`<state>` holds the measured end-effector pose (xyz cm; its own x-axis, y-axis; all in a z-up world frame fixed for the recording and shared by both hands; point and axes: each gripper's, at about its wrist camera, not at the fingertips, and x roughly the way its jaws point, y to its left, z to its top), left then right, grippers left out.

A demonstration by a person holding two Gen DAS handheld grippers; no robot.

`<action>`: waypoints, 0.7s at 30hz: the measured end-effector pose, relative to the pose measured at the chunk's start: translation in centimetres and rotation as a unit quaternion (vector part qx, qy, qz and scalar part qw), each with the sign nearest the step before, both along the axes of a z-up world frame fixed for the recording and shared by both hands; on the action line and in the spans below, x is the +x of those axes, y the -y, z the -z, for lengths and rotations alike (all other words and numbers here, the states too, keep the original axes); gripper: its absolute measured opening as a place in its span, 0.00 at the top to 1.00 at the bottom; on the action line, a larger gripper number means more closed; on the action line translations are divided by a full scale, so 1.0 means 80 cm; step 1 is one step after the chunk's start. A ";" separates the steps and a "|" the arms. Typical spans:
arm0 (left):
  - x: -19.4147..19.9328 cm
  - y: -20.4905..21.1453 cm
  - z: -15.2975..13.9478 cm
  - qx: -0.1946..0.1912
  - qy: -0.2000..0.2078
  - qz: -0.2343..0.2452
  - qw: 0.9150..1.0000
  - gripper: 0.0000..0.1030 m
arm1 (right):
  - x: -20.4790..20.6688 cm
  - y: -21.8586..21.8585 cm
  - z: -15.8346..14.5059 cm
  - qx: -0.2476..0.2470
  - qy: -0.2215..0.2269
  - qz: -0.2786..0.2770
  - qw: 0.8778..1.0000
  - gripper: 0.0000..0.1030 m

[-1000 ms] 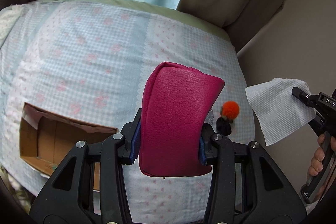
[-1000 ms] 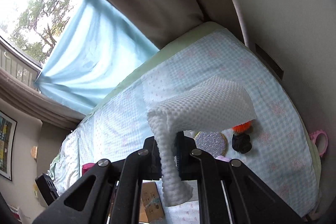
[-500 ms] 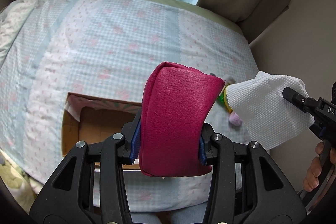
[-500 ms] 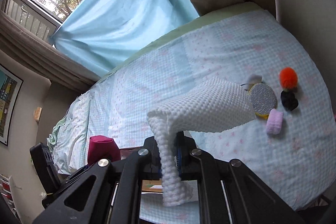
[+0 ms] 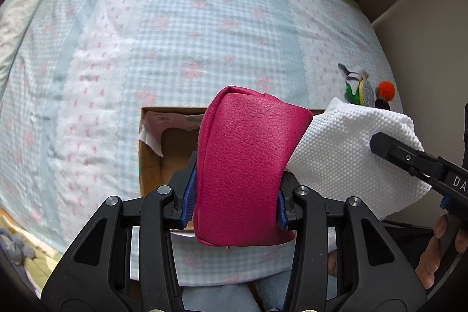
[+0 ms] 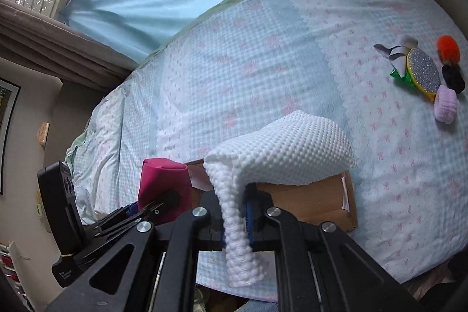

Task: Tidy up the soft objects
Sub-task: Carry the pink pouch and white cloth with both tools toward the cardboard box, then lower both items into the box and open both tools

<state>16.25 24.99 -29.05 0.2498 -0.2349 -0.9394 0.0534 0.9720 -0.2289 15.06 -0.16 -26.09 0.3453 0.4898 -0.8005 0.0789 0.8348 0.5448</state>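
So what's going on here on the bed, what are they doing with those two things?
A person is tidying soft items on a bed, with a hand-held gripper in each hand. The left hand-held gripper is shut on a pink pouch; the right hand-held gripper is shut on a white textured cloth. Both are held above an open cardboard box on the bedspread. A small pile of items lies apart, near the bed's far right side.

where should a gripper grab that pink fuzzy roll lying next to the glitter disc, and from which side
Take the pink fuzzy roll across its short width at mid-length, coming straight down from above. It lies flat on the bedspread with its top end touching the glitter disc and the black pompom, so pinch toward its free lower end to avoid snagging them.
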 end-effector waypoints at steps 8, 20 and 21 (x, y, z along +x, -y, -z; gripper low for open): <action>0.011 0.004 0.089 0.012 -0.066 0.021 0.998 0.62 | 0.013 -0.046 0.088 -0.021 -0.068 -0.038 0.997 0.91; 0.029 0.044 0.198 0.059 -0.113 0.086 0.988 0.62 | 0.042 -0.055 0.228 -0.058 -0.140 -0.069 0.986 0.91; 0.031 0.044 0.198 0.064 -0.114 0.092 0.987 0.62 | 0.043 -0.055 0.230 -0.060 -0.141 -0.073 0.985 0.91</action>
